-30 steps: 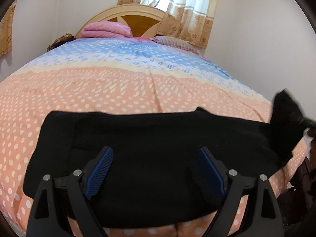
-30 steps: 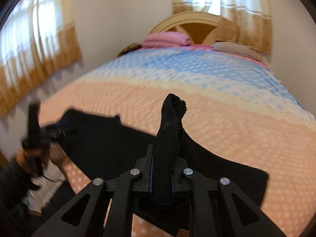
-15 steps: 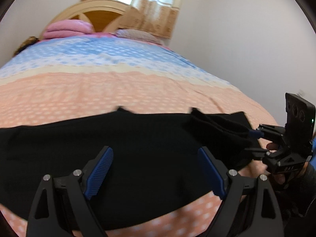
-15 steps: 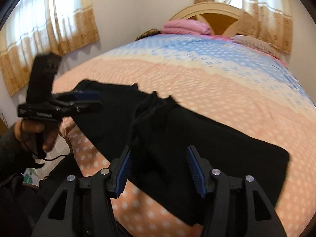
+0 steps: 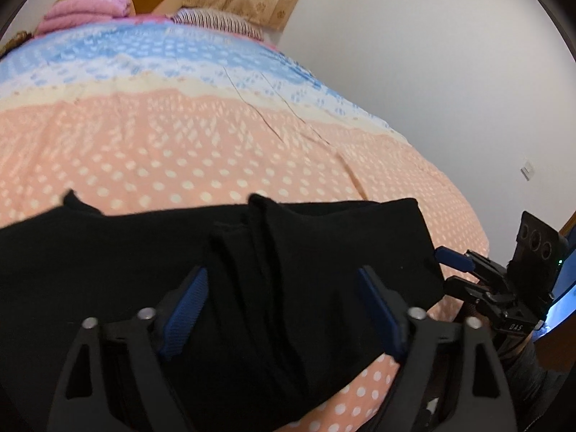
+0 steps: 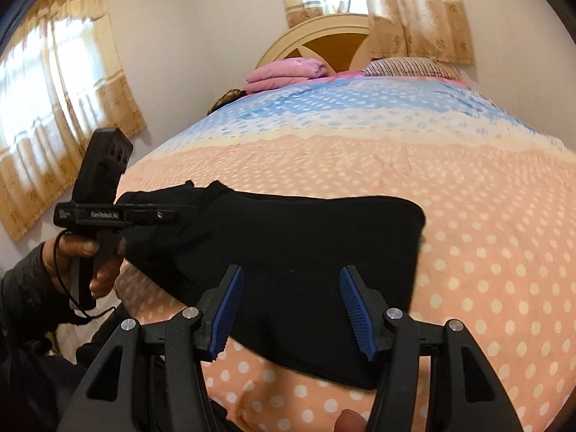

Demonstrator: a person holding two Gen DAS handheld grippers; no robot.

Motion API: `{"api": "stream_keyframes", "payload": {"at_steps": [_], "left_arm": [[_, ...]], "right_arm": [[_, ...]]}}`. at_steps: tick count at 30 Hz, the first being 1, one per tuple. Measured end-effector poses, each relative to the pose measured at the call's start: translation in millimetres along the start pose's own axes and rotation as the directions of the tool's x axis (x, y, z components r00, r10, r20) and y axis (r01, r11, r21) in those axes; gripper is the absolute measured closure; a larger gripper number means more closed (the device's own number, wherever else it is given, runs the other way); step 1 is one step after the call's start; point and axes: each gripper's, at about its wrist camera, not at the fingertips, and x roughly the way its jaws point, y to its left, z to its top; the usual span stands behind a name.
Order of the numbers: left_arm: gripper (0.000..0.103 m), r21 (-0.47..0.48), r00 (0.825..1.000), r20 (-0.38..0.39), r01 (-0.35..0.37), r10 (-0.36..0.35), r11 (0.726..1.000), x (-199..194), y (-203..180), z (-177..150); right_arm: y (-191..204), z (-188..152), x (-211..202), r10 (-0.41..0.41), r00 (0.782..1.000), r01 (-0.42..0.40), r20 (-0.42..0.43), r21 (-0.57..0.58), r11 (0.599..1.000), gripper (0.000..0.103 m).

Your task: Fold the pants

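Black pants [image 5: 324, 252] lie across the near edge of the bed, with one end folded over into a ridge of creases [image 5: 252, 252]. My left gripper [image 5: 280, 306] hovers over that ridge. Its jaws are closing, the cloth lies under and between the blue pads, and they do not press on it. My right gripper [image 6: 291, 306] stands open above the pants [image 6: 306, 237] with nothing gripped. It also shows at the pants' right end [image 5: 446, 270]. A hand holds the left gripper [image 6: 172, 212] at the pants' left end.
The bedspread [image 6: 432, 180] is peach with white dots and turns blue farther back. A folded pink blanket [image 6: 288, 72] and a striped pillow [image 6: 406, 66] lie by the headboard [image 6: 324, 36]. A white wall [image 5: 432, 90] runs along the bed's right side. Curtained windows [image 6: 54, 108] are on the left.
My right gripper opened and let go of the pants' end, which now lies folded over. It dropped lower. My left gripper swung right along the pants, and its jaws are narrower.
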Motion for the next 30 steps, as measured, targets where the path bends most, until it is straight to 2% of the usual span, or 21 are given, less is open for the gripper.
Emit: {"api": "stream_keyframes", "payload": {"at_steps": [1, 2, 3, 6, 8, 11, 14, 15, 17, 18, 19, 20, 21, 22, 23, 26, 30], "left_arm": [[0.049, -0.007, 1.000, -0.008, 0.008, -0.008, 1.000, 4, -1, 0], [0.060, -0.006, 1.000, -0.010, 0.019, -0.019, 1.000, 6, -2, 0], [0.085, -0.001, 0.999, -0.019, 0.033, -0.033, 0.999, 8, -3, -1], [0.089, -0.008, 0.998, 0.007, 0.063, -0.063, 0.998, -3, -4, 1], [0.089, -0.004, 0.997, 0.028, 0.067, -0.067, 0.998, -17, -2, 3], [0.089, 0.019, 0.999, 0.040, 0.011, -0.012, 1.000, -31, 4, 1], [0.086, 0.006, 0.999, -0.010, -0.034, 0.034, 0.999, -14, 16, -6], [0.081, 0.005, 0.999, -0.023, -0.041, 0.042, 0.999, -8, 18, -10], [0.078, 0.023, 0.998, -0.009, -0.054, 0.054, 0.998, -9, 17, -12], [0.073, 0.038, 0.998, 0.001, -0.065, 0.065, 0.997, -13, 14, -12], [0.060, 0.054, 0.997, 0.019, -0.081, 0.080, 0.995, -20, 12, -12], [0.053, 0.083, 0.992, 0.055, -0.120, 0.116, 0.989, -33, 10, -13], [0.041, 0.108, 0.983, 0.095, -0.165, 0.155, 0.980, -45, 10, -14], [0.035, 0.122, 0.975, 0.123, -0.198, 0.183, 0.973, -53, 14, -15], [0.033, 0.134, 0.961, 0.157, -0.249, 0.227, 0.959, -69, 21, -18], [0.033, 0.108, 0.923, 0.193, -0.357, 0.333, 0.928, -101, 51, -26], [0.033, 0.001, 0.852, 0.203, -0.493, 0.482, 0.870, -144, 107, -42]], "right_arm": [[-3, 0, -2, -0.002, 1.000, 0.002, 0.009, 0.010, 1.000, 0.045], [-6, 0, -3, -0.002, 1.000, 0.002, 0.015, 0.022, 1.000, 0.045], [-9, 0, -4, 0.000, 1.000, -0.001, 0.019, 0.033, 0.999, 0.045], [-7, 0, -7, 0.003, 0.999, -0.004, 0.037, 0.027, 1.000, 0.045], [-3, -1, -8, 0.015, 0.999, -0.016, 0.039, 0.011, 1.000, 0.045], [3, -5, 4, 0.014, 1.000, -0.014, -0.001, -0.004, 1.000, 0.045], [3, -13, 27, -0.032, 0.997, 0.030, -0.077, -0.026, 0.999, 0.045], [3, -15, 29, -0.046, 0.996, 0.042, -0.077, -0.046, 0.998, 0.045], [6, -15, 26, -0.056, 0.996, 0.052, -0.071, -0.064, 0.997, 0.045], [7, -14, 22, -0.049, 0.997, 0.045, -0.062, -0.063, 0.997, 0.045], [7, -14, 19, -0.041, 0.998, 0.038, -0.050, -0.062, 0.997, 0.045], [7, -13, 16, -0.034, 0.999, 0.031, -0.039, -0.061, 0.998, 0.045], [8, -13, 14, -0.026, 0.999, 0.024, -0.029, -0.063, 0.998, 0.045], [9, -14, 13, -0.023, 0.999, 0.021, -0.023, -0.066, 0.998, 0.045], [12, -13, 12, -0.027, 0.999, 0.025, -0.019, -0.071, 0.997, 0.045], [26, -11, 12, -0.035, 0.999, 0.034, -0.009, -0.105, 0.994, 0.045], [60, -3, 21, 0.014, 1.000, -0.017, -0.022, -0.178, 0.984, 0.045]]}}
